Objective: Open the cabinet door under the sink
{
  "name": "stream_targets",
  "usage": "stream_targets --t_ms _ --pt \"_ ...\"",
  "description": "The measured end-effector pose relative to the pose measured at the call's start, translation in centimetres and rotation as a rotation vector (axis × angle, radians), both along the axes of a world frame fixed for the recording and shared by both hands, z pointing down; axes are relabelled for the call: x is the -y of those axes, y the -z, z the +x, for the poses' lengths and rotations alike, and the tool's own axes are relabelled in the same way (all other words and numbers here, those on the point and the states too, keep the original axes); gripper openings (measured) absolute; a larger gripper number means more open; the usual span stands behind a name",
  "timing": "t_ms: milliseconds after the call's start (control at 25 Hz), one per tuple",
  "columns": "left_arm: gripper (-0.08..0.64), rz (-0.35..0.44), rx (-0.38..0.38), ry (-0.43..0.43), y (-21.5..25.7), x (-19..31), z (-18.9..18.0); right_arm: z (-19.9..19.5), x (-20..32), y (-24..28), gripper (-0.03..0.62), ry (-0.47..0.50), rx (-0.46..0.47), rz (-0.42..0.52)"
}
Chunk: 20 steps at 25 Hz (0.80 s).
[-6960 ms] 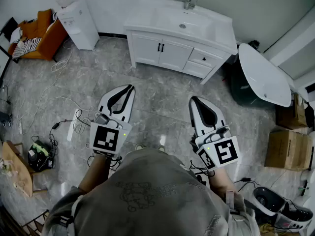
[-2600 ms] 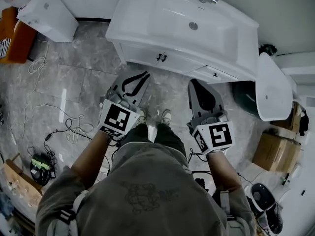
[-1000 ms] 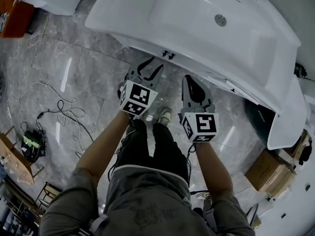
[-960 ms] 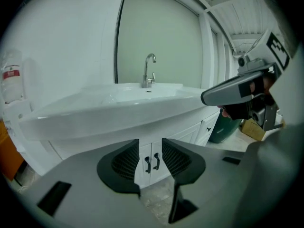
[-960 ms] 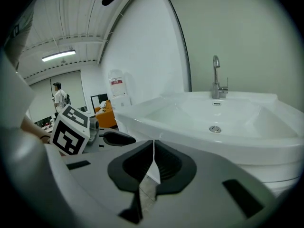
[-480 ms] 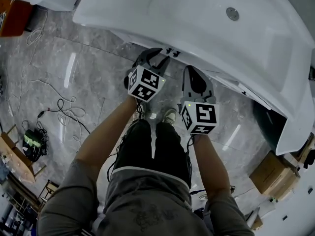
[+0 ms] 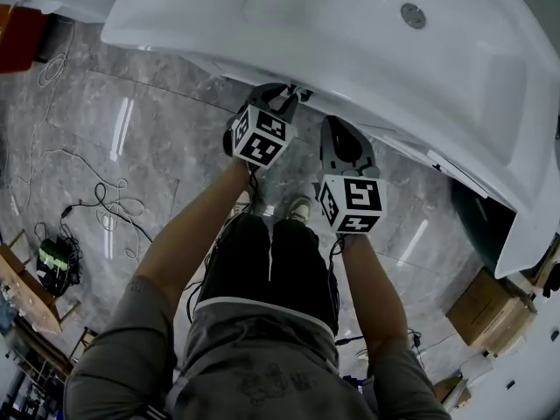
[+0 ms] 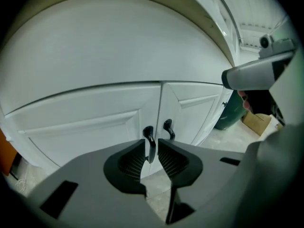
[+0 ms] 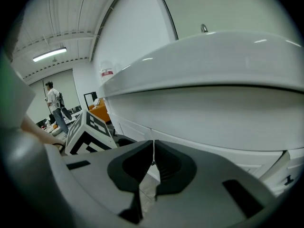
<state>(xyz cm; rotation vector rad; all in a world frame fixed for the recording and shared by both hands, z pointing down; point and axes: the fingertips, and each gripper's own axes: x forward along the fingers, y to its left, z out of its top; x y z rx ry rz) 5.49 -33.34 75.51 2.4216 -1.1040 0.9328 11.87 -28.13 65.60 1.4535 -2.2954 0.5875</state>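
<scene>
Left gripper point(image 8: 151, 150) has just been closing around the black handle point(image 8: 148, 133) of the left cabinet door point(image 8: 90, 127) under the white sink point(image 7: 367, 51). The handle's between the jaws with a sliver of gap, and the door is shut. Right gripper point(image 9: 153, 152) hangs near it with jaws pressed together, holding nothing.

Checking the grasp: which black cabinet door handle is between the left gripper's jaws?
The black curved handle on the left door; the left gripper has just been closing its jaws around it.
</scene>
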Motion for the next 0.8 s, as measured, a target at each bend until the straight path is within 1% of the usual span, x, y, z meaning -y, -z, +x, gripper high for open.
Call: stream_targets --t_ms 40,200,400,560,800 --pt "0.084 0.001 0.001 -0.003 -0.4 0.2 0.2 0.2 0.1 -0.3 0.029 -0.003 0.004 -0.003" --pt "0.069 0.002 -0.001 -0.013 -1.3 1.0 1.0 0.6 0.3 -1.3 0.029 -0.013 0.041 -0.024" --pt "0.058 -0.006 -0.02 0.005 -1.5 1.1 1.0 1.2 0.0 -1.7 0.029 -0.017 0.038 -0.04" --pt "0.054 0.0 -0.026 0.006 -1.6 -0.1 0.5 1.2 -0.9 -2.1 0.029 -0.01 0.031 -0.062" --pt "0.051 0.011 -0.012 -0.033 -1.6 -3.3 -0.6 -0.3 -3.0 -2.3 0.029 0.035 0.016 -0.105"
